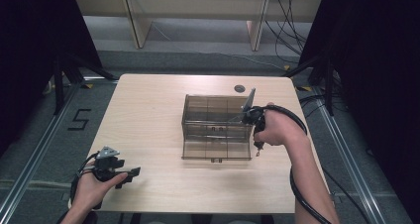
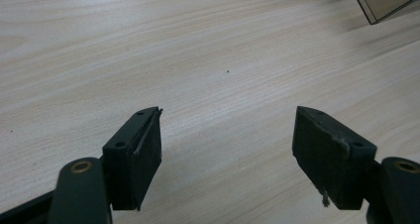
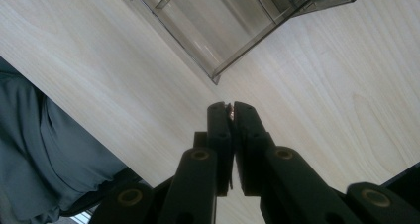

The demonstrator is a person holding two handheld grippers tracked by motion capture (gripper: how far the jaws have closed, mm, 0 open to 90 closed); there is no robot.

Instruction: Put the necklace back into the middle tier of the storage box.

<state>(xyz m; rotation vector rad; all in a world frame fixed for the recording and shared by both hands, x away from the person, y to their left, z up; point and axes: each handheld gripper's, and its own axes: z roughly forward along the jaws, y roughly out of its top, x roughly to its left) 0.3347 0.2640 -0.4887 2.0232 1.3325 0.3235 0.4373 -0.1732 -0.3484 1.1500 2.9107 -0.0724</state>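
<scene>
A smoke-tinted clear plastic organiser box (image 1: pixel 215 127) with several compartments stands right of the table's centre; its corner (image 3: pixel 218 60) lies just beyond my right jaws. My right gripper (image 1: pixel 257 147) hovers at the box's right front corner, pointing down and back toward the person. It (image 3: pixel 229 107) is shut on a tiny metallic piece (image 3: pixel 229 113) that peeks out between the tips. My left gripper (image 1: pixel 130 174) rests low over the table's front left, far from the box. Its jaws (image 2: pixel 228 135) stand wide open with only bare wood between them.
The light wooden table (image 1: pixel 148 110) has a small dark round disc (image 1: pixel 239 88) behind the box. A far corner of the box (image 2: pixel 386 1) shows at top right of the left gripper view. Black frames and cables flank the table. Grey clothing (image 3: pixel 39 159) lies below the table edge.
</scene>
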